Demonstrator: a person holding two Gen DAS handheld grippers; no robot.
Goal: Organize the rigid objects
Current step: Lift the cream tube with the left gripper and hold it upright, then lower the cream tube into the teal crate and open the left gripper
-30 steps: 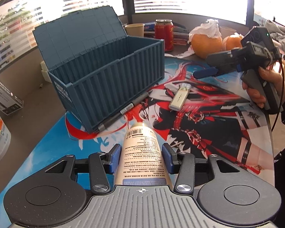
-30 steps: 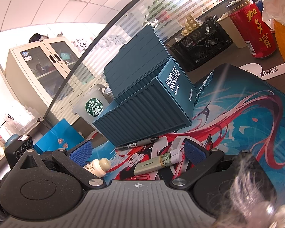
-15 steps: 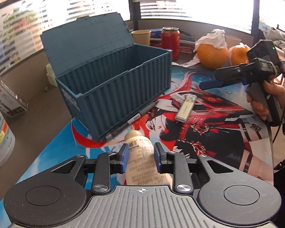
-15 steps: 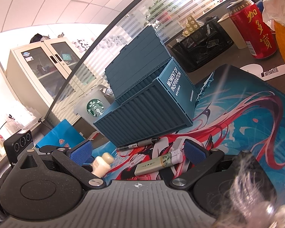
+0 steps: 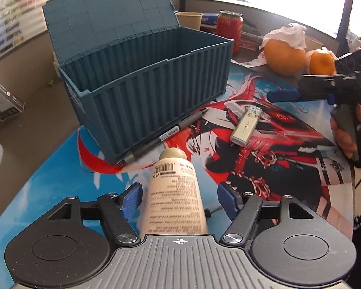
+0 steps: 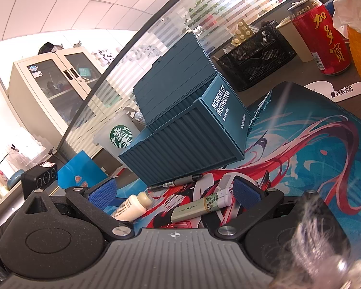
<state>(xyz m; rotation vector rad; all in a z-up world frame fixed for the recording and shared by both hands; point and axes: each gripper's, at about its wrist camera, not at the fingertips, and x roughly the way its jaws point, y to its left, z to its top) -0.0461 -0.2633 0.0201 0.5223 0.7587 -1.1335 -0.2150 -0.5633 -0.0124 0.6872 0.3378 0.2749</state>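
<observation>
A cream tube (image 5: 170, 175) with a barcode lies on the printed mat, cap toward the open blue container box (image 5: 156, 101). My left gripper (image 5: 178, 197) straddles it. Its jaws are opening, and both blue pads stand clear of the tube's sides. A grey pen (image 5: 166, 136) lies along the box's front wall. To its right is a pale lighter (image 5: 246, 126). My right gripper (image 6: 174, 192) hovers open low over the mat, with the lighter (image 6: 197, 208) just ahead between its fingers and the tube (image 6: 132, 207) at left. In the left wrist view a hand (image 5: 346, 134) holds it.
A red can (image 5: 229, 31), a paper cup (image 5: 189, 19) and two oranges (image 5: 282, 55) stand behind the mat. A black mesh organizer (image 6: 260, 55) and a Starbucks cup (image 6: 118, 137) sit beyond the box. A small carton (image 5: 2, 103) lies at far left.
The left jaws, pinched on the tube half a second ago, have spread wide and the tube has come down onto the mat. The left gripper has moved closer to the box. The right gripper has stayed put.
</observation>
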